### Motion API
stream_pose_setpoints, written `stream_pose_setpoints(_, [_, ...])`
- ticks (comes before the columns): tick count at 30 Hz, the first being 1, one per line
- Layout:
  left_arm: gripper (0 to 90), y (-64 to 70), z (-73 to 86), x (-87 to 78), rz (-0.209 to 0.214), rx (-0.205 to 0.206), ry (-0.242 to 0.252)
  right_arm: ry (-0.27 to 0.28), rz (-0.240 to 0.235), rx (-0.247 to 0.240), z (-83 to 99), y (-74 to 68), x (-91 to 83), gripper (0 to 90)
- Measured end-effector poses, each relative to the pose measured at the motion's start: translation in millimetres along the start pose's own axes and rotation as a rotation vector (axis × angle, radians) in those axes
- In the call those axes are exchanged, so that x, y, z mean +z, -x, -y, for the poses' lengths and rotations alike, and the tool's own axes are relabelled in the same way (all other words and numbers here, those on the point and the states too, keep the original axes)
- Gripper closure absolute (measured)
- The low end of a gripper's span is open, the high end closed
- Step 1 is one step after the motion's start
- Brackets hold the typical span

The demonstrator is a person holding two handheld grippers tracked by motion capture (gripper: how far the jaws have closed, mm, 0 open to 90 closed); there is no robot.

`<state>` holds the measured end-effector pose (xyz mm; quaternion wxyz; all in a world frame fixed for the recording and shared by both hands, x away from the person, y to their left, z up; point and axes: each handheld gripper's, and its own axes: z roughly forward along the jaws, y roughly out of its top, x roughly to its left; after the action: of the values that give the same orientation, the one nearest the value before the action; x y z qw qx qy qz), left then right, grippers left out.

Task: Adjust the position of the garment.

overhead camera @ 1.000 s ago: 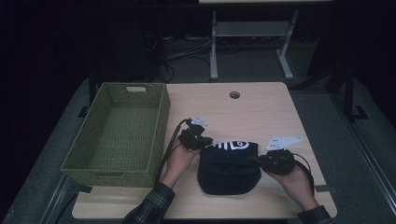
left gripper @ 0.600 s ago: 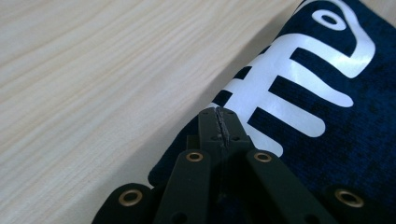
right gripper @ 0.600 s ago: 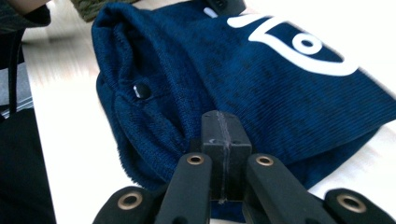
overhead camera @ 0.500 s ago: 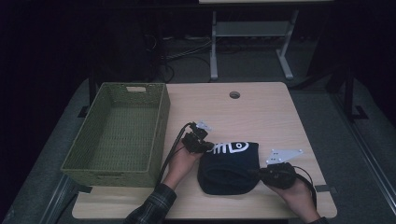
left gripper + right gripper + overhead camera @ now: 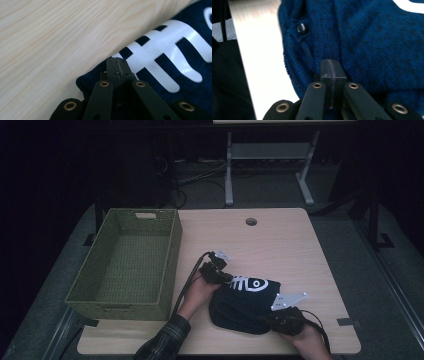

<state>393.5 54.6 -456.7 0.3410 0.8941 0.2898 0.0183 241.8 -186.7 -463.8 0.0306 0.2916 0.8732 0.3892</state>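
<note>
A dark blue sweater point(image 5: 245, 305) lies bunched on the desk point(image 5: 280, 245), close to its near edge and right of the middle. White print point(image 5: 248, 283) shows on its upper side – bars and a rounded shape – and a small dark button point(image 5: 302, 28) sits near one hem in the right gripper view.

The left claw point(image 5: 223, 277) is at the sweater's far left corner. In the left gripper view its jaws are pressed together, pinching the edge of the knit right where the white bars point(image 5: 160, 52) begin, with bare wood just beside it. The hand point(image 5: 197, 292) behind it comes in from the near edge in a plaid sleeve point(image 5: 162, 342).

The right claw point(image 5: 272, 316) is at the sweater's near right side, under its grey plate point(image 5: 289, 300). In the right gripper view its jaws are closed as well, gripping a fold of blue knit point(image 5: 362, 50) at the hem – the desk's pale surface runs along the left of that view.

A green woven basket point(image 5: 125, 262) stands along the desk's left edge, well apart from the sweater. A round hole point(image 5: 251, 221) sits near the far edge.
</note>
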Motion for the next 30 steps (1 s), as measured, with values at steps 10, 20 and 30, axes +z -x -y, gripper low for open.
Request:
stream_pose_setpoints(10, [90.0,2.5,-6.7,-3.8,0.002,0.020,0.033,0.027,0.008,-0.017,-4.3,-8.1,-0.1,90.0])
stream_pose_setpoints(20, [90.0,33.1,3.9,-55.7,0.029,0.038,0.120,0.162,0.094,0.010,-20.4,19.8,-31.4,90.0])
stream_pose_setpoints(30, [90.0,64.5,46.1,-73.8,-0.005,0.035,0.112,0.158,0.211,0.048,-22.2,59.2,-34.4,90.0])
